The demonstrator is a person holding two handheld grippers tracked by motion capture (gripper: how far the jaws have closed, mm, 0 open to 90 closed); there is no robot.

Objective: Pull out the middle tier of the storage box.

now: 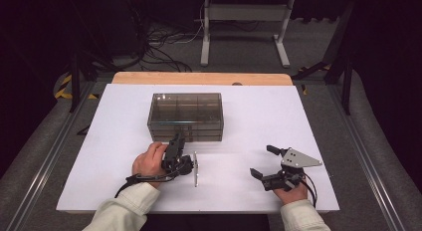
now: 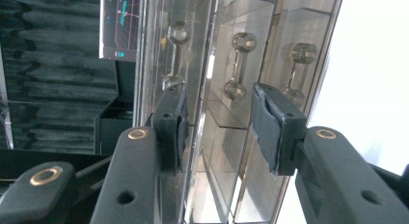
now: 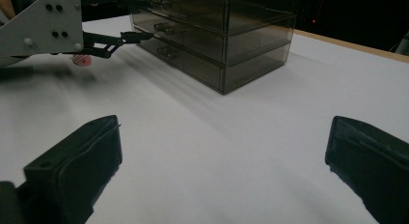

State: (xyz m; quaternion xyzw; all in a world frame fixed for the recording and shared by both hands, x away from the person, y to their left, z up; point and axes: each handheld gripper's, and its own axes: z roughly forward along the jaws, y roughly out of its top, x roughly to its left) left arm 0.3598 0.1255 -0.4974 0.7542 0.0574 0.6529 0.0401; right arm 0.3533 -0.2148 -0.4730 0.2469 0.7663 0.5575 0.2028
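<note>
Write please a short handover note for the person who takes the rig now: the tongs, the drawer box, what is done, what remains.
Left tongs: open, turned sideways at the front of the smoky clear drawer box, jaws either side of a drawer handle, not closed on it.
Right tongs: open and holding nothing, over the white table, apart from the box.
Done: approach to the handle. All drawers look shut.
Left: probably close on the handle and pull the drawer out.

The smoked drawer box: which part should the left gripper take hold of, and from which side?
Probably the middle drawer's handle, a clear bar between two round knobs standing proud of the front of the drawer box. Come from the person's side, straight at the front, jaws either side of the bar. The left gripper is already turned and open there, the handle just ahead of its pads.
</note>
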